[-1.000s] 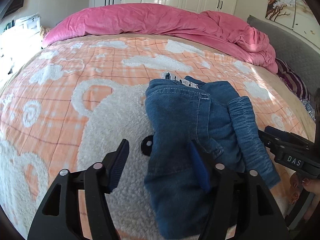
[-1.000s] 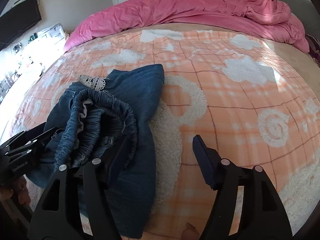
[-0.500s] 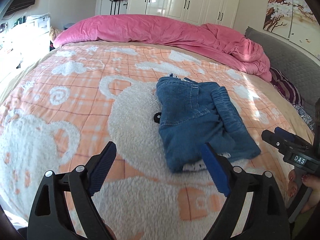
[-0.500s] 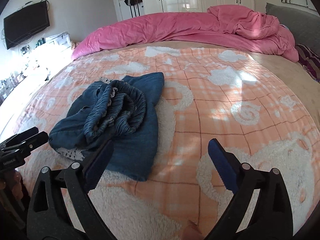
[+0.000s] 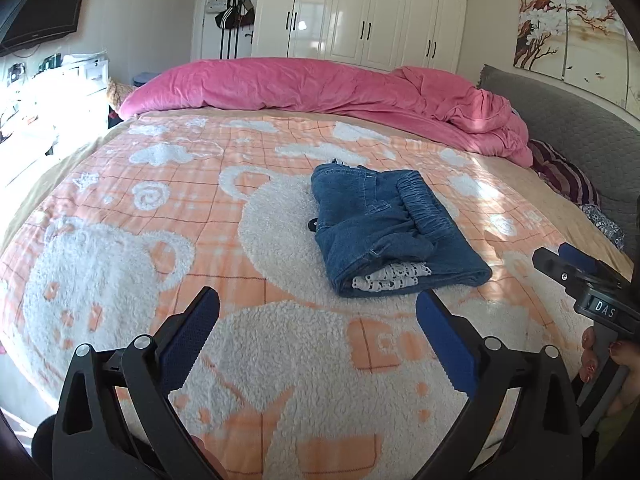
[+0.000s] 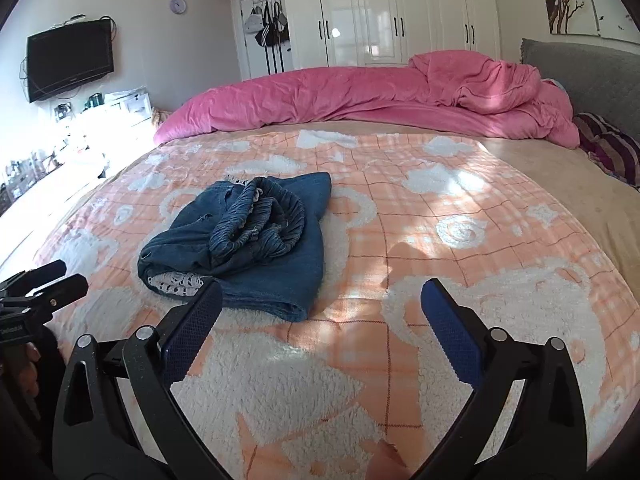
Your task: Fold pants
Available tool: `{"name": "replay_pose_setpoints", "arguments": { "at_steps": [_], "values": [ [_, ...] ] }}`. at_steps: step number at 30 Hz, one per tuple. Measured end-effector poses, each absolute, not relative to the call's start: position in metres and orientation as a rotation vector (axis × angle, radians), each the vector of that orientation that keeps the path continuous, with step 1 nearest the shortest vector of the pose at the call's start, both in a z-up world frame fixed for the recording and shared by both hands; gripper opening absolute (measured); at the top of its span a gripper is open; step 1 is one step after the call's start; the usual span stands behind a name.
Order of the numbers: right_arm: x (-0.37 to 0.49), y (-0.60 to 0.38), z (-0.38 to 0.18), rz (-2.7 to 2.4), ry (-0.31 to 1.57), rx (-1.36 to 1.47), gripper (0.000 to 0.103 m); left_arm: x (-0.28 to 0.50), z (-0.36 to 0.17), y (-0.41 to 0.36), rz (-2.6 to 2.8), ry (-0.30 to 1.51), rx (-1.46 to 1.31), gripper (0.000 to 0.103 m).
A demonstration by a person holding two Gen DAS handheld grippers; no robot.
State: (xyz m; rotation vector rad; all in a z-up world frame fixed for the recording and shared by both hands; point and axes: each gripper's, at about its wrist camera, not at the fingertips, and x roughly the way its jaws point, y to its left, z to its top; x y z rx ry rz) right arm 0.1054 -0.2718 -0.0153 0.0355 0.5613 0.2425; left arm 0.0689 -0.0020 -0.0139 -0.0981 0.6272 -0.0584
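The blue denim pants (image 5: 384, 232) lie folded in a compact bundle on the orange and white fleece blanket (image 5: 160, 208), elastic waistband on top and white lace trim (image 5: 392, 276) showing at the near edge. My left gripper (image 5: 316, 298) hovers just short of the bundle, its jaws opening wide with nothing between them. In the right wrist view the pants (image 6: 248, 240) sit ahead and to the left. My right gripper (image 6: 320, 286) is likewise opening and holds nothing. Each gripper shows at the edge of the other's view: the right gripper (image 5: 576, 276) and the left gripper (image 6: 44, 284).
A bunched pink duvet (image 5: 320, 88) runs along the far side of the bed. The grey headboard (image 5: 560, 120) and a striped pillow (image 5: 564, 176) are at the right. White wardrobes (image 6: 400, 12) stand behind, a wall TV (image 6: 70, 60) at the left.
Both grippers have let go of the pants, opened wide and pulled back and slightly up. The folded bundle now lies free on the blanket, farther from both cameras.
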Motion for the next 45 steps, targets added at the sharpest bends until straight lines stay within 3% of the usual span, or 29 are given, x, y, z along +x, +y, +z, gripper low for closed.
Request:
{"name": "replay_pose_setpoints", "arguments": {
  "at_steps": [20, 45],
  "values": [
    [0.041, -0.271, -0.019, 0.232, 0.504, 0.028, 0.094, 0.034, -0.023, -0.022, -0.068, 0.641, -0.09, 0.098],
    [0.041, -0.265, -0.028, 0.227, 0.514, 0.001, 0.094, 0.038, -0.039, -0.025, -0.08, 0.685, -0.111, 0.098]
  ]
}}
